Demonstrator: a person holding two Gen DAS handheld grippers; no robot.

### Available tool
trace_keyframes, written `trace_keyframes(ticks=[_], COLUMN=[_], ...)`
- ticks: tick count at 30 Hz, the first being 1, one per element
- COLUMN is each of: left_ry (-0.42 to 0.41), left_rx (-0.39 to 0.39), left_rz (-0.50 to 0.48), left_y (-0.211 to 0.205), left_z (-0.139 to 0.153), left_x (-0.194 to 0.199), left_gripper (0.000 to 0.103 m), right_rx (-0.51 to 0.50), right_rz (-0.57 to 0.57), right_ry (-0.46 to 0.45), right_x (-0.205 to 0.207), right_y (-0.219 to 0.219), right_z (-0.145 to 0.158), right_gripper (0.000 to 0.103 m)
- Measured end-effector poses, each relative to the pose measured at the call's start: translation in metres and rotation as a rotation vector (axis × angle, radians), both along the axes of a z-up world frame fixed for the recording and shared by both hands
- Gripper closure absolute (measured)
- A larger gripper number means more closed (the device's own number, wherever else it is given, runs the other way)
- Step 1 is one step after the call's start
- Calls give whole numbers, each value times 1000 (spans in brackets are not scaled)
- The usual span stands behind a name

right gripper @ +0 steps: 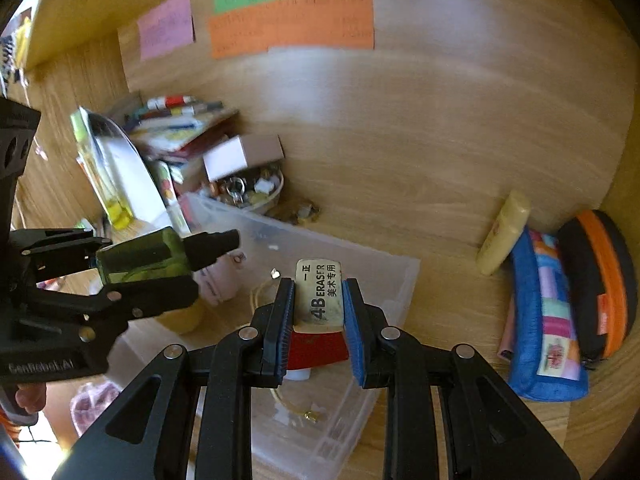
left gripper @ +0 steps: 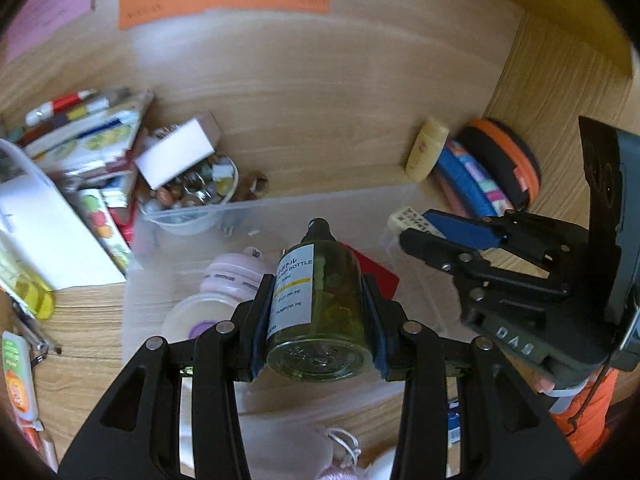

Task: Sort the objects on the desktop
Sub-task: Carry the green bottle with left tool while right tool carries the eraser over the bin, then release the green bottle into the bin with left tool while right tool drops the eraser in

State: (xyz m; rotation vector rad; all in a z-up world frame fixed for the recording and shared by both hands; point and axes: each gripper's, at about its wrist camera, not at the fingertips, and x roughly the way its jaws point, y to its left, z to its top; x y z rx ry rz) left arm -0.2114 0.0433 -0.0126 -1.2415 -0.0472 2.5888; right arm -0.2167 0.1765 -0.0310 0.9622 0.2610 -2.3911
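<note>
Wooden surface [right gripper: 400, 160] clutter surrounds our bin [right gripper: 384, 276]. Left claw [left gripper: 318, 316] clamps the bottle [left gripper: 320, 304], right claw [right gripper: 318, 312] the eraser [right gripper: 320, 296]; crowded together, we judge they could collide.

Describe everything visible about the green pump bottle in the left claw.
The pump bottle is small, of clear green-tinted glass or plastic, with yellowish liquid inside, a black pump top and a white printed label reading "PUMP BOTTLE". It lies roughly horizontal, base toward the left wrist camera, clamped at its sides between the left claw's blue-padded fingers. It is held in the air above the clear plastic bin; nothing else touches it.
</note>
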Motion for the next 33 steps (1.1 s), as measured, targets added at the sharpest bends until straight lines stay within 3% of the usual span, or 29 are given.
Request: trace_keyframes(ticks=[5,10,23,28,33], left_ry=[-59,-105,-118,-118,-74], left_rx=[-48,-85,-136,-93,-97], left_rz=[-27,-65,-58,-41,-12], left_y=[9,18,25,16,8], left_z=[-16,-27,-41,-33,-15], left_x=[-16,-27,-36,-29,-17], left_gripper=[62,62,62,58,47], right_rx=[43,81,94,113,76], right_rz=[8,-27,-28,-62,-86], right_ry=[-39,-5,4,96,151], right_x=[-12,-14,-18,-8,-3], right_y=[-3,-3,-8,-7,2], right_z=[-23,-30,-41,-31,-13], right_gripper=[81,81,81,68,49])
